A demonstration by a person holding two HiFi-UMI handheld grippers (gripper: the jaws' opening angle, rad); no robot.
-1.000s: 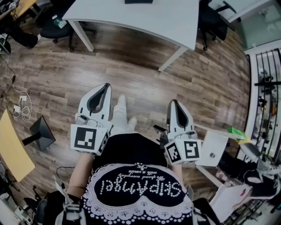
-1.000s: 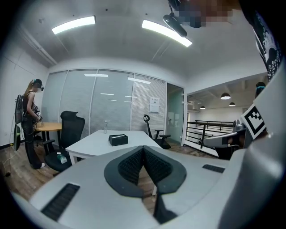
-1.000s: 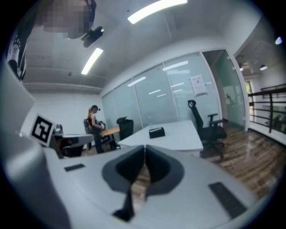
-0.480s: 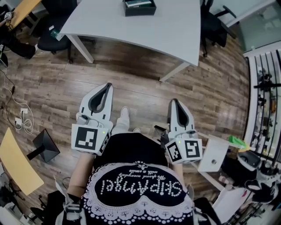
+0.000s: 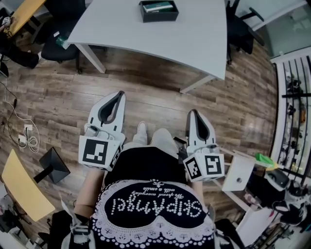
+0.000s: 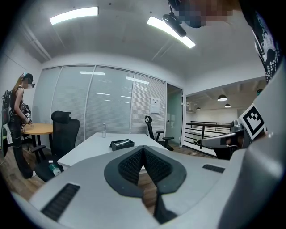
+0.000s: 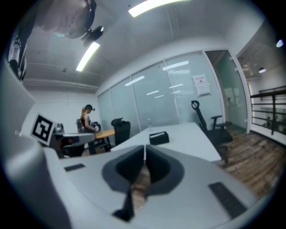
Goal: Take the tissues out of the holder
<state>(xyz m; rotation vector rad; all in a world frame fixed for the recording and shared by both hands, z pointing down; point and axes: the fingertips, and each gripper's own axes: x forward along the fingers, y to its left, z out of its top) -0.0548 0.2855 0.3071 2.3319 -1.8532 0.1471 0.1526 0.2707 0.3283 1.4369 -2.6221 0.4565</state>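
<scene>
At the far end of the white table (image 5: 194, 34), close to its far edge, sits the black holder (image 5: 160, 17), a low open-topped box. The tissues (image 5: 156, 7) lie flat inside it, a pale pack with a greenish face that fills most of the box and sits below the rim. Nothing else shows in the holder, and nothing touches it.

The person stands on the wood floor (image 5: 63, 97), well short of the table, with both tools held out in front at about the same height. The left gripper (image 5: 118, 93) is clenched: its own view shows the two ribbed pads pressed together at the tip with nothing between them. The right gripper (image 5: 193, 113) is likewise closed on itself and empty, its jaws meeting in a thin line. Both point toward the table, and each gripper view shows the holder beyond its tips, well apart from them.

A clear bottle (image 6: 104, 129) stands upright on the table, farther back than the holder; I cannot tell what is in it. A black office chair (image 5: 58, 44) is parked by the table's left corner.
</scene>
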